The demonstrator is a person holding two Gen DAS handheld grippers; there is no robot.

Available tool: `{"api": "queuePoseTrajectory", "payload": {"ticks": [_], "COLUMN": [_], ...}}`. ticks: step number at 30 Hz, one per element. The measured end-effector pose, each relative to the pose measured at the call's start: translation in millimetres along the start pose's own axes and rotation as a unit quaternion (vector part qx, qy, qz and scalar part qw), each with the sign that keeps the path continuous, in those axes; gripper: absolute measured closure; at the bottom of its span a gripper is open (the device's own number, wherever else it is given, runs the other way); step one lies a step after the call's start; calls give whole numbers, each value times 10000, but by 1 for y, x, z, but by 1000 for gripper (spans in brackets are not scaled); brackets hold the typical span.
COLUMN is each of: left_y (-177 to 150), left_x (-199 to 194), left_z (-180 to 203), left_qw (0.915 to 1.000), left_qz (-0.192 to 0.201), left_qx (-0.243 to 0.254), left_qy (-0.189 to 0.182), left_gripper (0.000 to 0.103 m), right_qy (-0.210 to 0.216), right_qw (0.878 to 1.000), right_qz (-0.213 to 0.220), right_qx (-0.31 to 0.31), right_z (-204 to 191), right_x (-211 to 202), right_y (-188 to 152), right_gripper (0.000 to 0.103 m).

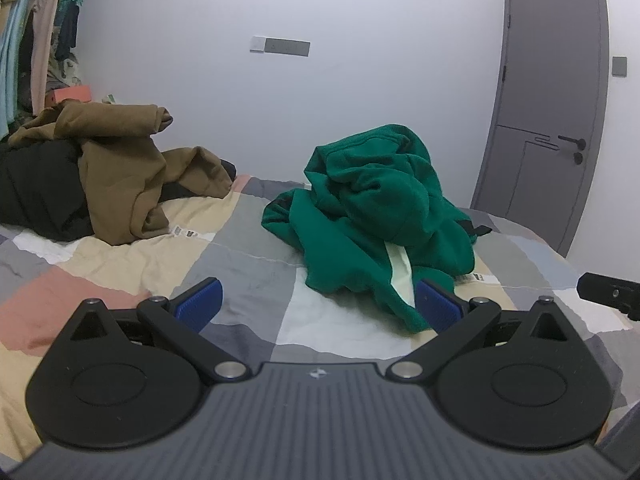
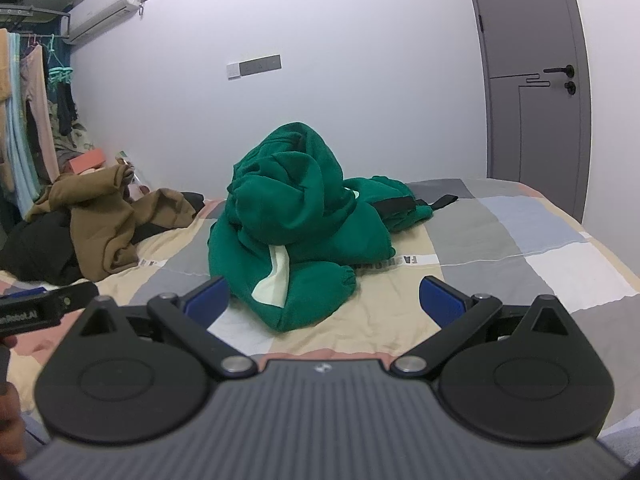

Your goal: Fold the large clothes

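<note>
A green garment (image 1: 376, 216) is seen crumpled on the patchwork bed (image 1: 248, 272), just ahead of the left gripper (image 1: 318, 304) and right gripper (image 2: 324, 300), both held wide and empty. A brown garment (image 1: 120, 168) is heaped further left.

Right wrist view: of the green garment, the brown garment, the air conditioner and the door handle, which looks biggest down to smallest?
1. Green garment, though it lies nearest.
2. Brown garment.
3. Air conditioner, high on the far wall.
4. Door handle.
</note>
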State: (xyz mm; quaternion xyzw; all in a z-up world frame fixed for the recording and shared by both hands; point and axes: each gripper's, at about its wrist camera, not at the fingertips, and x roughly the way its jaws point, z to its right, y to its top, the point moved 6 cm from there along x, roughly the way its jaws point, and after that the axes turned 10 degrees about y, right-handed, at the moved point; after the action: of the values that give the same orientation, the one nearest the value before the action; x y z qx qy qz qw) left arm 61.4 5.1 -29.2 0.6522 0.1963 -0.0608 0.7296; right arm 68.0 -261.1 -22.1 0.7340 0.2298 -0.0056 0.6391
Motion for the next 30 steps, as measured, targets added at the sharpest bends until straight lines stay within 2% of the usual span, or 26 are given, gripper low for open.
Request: {"api": "queuePoseTrajectory", "payload": {"ticks": [6,11,20,25,30], "left_y": [0,-1,10,25,36], "left_x": [-9,-10,-11,13,55], "left_z": [6,4,16,22,25], "left_qw": [9998,10000,9999,9997,9985], "left_qz": [82,-27,-55,-228,-504], "left_qx": [170,67,121,37,-198], "left_qy": [35,-3,-45,-57,1], "left_gripper": [0,0,0,0,0], "right_qy": [8,15,257,449,678], "right_qw": [9999,9996,9995,9989,9970], "right_qz": [126,178,114,107,144], "right_qx": [-88,-216,-108,64,332], "right_z": [-7,-14,-21,-18,-11], "right_x": [-8,-15,-21,-10,15], "right_y": [4,5,13,26,53], "right_gripper": [0,0,0,0,0]}}
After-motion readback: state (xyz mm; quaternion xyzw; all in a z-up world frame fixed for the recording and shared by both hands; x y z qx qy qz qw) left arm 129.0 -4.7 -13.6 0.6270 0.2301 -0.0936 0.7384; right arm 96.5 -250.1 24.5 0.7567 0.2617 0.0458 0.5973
